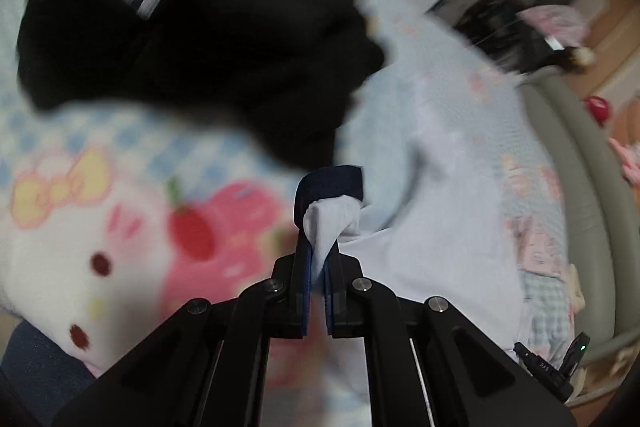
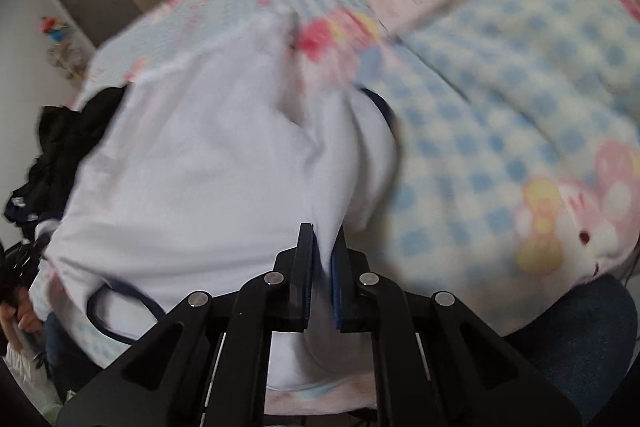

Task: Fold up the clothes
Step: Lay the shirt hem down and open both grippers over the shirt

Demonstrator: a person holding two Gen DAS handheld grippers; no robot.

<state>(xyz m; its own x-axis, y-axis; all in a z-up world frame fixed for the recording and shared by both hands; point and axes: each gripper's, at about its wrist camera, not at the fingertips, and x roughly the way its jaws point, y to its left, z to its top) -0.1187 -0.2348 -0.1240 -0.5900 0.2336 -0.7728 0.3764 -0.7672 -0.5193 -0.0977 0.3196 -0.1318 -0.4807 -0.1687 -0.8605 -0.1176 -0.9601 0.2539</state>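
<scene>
White cloth of the shirt is pinched in both your left hand-held gripper and right hand-held gripper above the bed (black clothes lie beside), so keep it taut and level.

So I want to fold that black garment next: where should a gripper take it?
Grip the black garment at its near lower edge, coming in low over the blanket. It lies bunched in a heap, so that overhanging edge is the clearest fold to pinch. Blur hides any collar or hem.
</scene>
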